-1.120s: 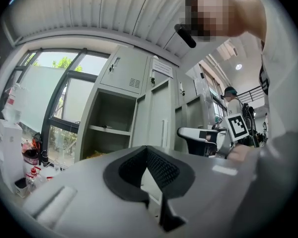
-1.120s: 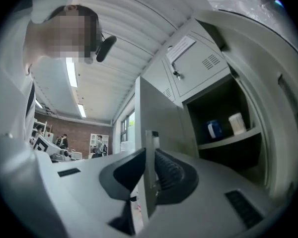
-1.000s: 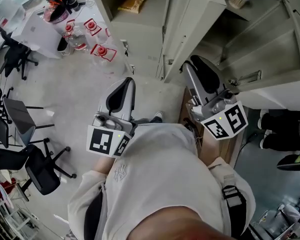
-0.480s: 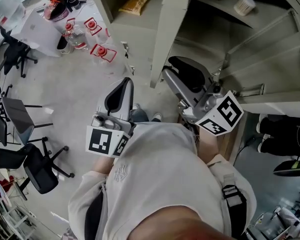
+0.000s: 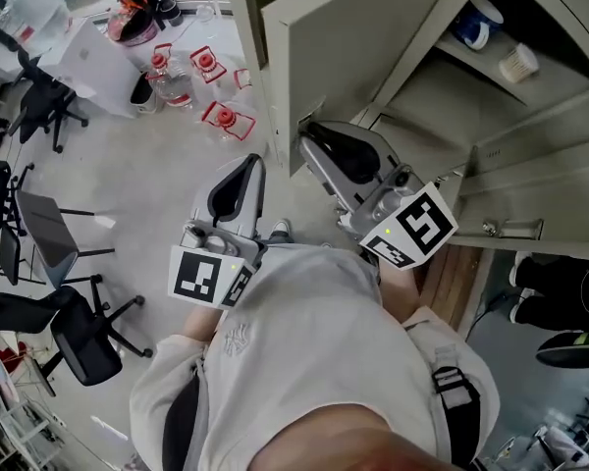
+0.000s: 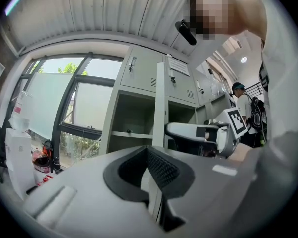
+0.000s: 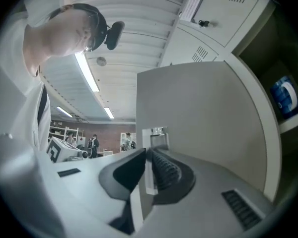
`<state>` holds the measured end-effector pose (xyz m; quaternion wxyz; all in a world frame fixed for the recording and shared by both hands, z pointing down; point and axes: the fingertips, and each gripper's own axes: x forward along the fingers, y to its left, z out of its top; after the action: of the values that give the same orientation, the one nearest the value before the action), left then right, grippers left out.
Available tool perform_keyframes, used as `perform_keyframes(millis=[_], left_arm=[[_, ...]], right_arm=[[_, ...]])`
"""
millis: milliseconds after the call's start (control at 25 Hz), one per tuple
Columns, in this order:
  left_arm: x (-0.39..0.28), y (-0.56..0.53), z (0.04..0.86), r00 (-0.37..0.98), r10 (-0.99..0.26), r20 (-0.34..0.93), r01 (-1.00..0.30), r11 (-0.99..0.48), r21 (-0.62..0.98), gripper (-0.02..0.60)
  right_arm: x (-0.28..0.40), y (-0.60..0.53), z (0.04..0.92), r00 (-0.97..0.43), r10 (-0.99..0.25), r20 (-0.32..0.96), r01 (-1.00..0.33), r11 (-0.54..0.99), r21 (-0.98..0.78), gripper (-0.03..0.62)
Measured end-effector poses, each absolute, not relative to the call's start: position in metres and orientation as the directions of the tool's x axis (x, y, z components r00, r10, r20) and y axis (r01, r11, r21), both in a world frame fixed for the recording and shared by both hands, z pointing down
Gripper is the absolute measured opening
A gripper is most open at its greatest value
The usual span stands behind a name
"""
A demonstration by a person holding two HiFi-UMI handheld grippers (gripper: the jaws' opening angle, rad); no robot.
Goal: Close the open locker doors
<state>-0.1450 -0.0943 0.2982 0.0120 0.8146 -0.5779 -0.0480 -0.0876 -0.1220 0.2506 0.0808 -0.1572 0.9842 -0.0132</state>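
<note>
Grey floor with bottles and office chairs, locker shelf with blue mug
</note>
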Motion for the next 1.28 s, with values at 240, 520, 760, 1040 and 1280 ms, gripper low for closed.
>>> perform_keyframes(millis=[240,520,760,1040,1280], left_arm=[[-0.183,-0.11,0.295,0.331,-0.941,-0.072,-0.939,-0.336,0.069,0.002],[-0.215,-0.126,0.296,0.338,-0.937,-0.082,-0.936,-0.344,0.076,0.002],[-0.234,-0.14,0.299,0.348,-0.934,-0.084,-0.93,-0.355,0.092,0.002],[-0.248,-0.152,0.303,0.335,-0.939,-0.082,-0.933,-0.342,0.108,0.002],[-0.26,-0.159,0.304,0.324,-0.943,-0.083,-0.936,-0.332,0.118,0.001]], right_arm=[[-0.138,-0.162,0.253,-0.904,-0.405,-0.134,-0.41,0.912,0.009,0.034],[-0.178,-0.219,0.253,-0.847,-0.512,-0.145,-0.522,0.852,0.038,0.028],[-0.195,-0.262,0.254,-0.798,-0.586,-0.143,-0.598,0.8,0.058,0.026],[-0.199,-0.302,0.254,-0.731,-0.669,-0.138,-0.68,0.73,0.065,0.026],[-0.202,-0.317,0.253,-0.682,-0.718,-0.14,-0.73,0.681,0.063,0.026]])
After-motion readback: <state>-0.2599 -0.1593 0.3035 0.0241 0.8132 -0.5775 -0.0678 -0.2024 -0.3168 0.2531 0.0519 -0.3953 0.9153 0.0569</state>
